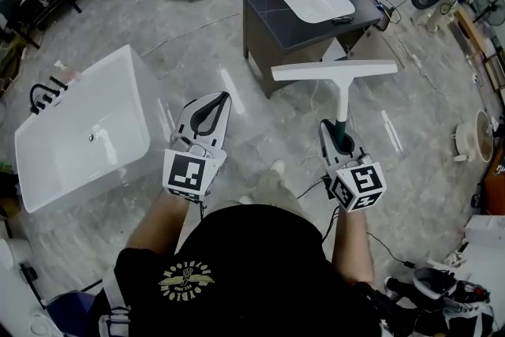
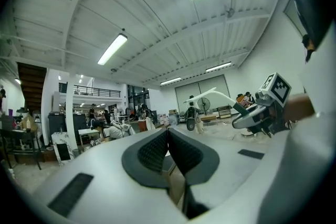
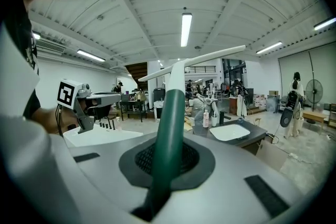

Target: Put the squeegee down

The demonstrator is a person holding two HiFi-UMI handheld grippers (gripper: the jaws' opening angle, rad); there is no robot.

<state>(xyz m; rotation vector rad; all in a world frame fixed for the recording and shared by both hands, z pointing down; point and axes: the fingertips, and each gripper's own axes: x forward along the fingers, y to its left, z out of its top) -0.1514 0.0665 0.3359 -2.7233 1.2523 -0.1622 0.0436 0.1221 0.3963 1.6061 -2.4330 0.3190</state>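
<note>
My right hand-held gripper [image 1: 338,130] is clamped on the green handle of the squeegee [image 1: 334,70]. Its white blade is raised in the air above the floor, short of the dark counter [image 1: 272,20]. My left hand-held gripper [image 1: 215,102] is closed and empty. Step in hand — carrying, not yet set down. Next, I judge: reach a resting surface, lower until it bears, then part the jaws.

Tub [image 1: 59,162] L — sink cabinet [image 1: 272,13] fwd-R.
</note>
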